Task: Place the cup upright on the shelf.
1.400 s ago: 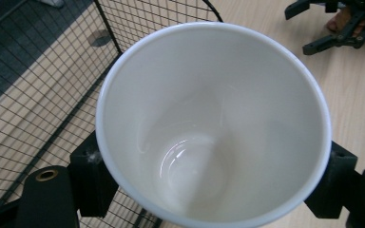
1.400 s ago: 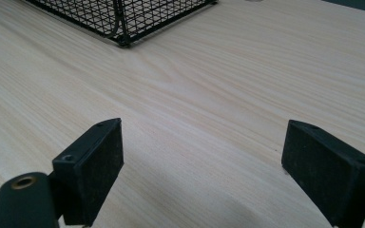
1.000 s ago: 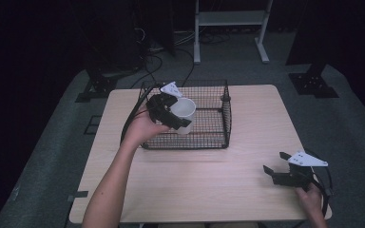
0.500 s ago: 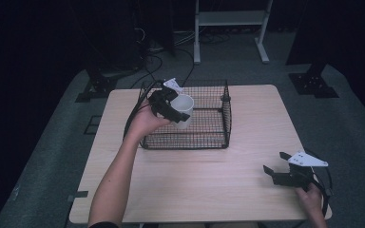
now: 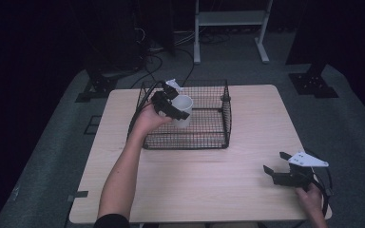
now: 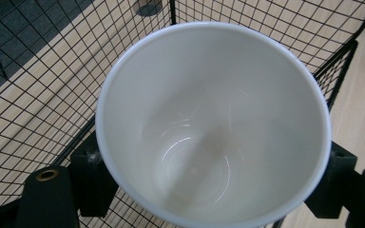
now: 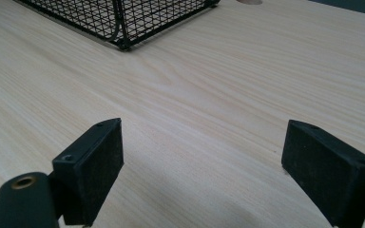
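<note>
Black wire basket (image 5: 209,128) sits on the light wooden table (image 5: 209,190), toward its far left; its mesh walls ring the spot where the cup hangs. Near front side of the table is bare wood. Left gripper (image 5: 173,108) is clamped on a white cup (image 5: 182,110), pads (image 6: 91,178) pressing its outer wall from both sides, mouth facing the left gripper view. Cup is inside the basket's outline, probably just above the mesh floor, hard to tell. Right gripper (image 5: 276,167) rests at the table's near right corner, jaws wide apart, well apart from the basket.
</note>
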Demonstrator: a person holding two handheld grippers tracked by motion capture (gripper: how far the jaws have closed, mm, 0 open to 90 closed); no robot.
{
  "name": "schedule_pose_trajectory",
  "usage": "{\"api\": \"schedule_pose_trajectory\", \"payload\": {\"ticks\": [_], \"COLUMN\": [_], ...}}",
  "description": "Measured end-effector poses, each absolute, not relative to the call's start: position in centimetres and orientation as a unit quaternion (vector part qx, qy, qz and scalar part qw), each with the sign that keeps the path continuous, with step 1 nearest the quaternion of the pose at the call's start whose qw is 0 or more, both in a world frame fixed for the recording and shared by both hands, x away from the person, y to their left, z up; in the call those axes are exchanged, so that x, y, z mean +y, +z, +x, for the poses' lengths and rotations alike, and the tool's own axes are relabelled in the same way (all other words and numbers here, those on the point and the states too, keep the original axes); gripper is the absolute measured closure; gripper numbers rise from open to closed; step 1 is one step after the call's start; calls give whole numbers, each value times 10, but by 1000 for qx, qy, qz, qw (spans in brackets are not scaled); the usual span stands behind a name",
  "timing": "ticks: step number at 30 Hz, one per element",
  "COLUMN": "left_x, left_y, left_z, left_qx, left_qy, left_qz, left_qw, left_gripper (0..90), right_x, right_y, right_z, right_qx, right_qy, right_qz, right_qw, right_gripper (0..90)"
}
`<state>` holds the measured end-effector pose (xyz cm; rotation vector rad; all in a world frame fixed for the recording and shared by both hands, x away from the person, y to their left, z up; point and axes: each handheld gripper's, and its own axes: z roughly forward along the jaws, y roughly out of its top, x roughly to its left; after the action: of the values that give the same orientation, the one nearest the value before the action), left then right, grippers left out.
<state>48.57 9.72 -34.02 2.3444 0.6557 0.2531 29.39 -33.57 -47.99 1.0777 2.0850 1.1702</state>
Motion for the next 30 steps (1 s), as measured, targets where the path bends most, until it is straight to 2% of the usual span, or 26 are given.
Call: {"api": "schedule_pose_trajectory", "payload": {"ticks": [30], "left_x": [71], "left_y": [-382], "left_z": [513], "left_qx": [252], "left_qy": [55], "left_qz": [911], "left_qw": [320], "left_gripper": [213], "right_x": [-335], "right_y": [-480], "right_z": [293], "right_qx": [769], "right_qy": [431], "right_qz": [395], "right_qw": [259], "right_gripper": [131]}}
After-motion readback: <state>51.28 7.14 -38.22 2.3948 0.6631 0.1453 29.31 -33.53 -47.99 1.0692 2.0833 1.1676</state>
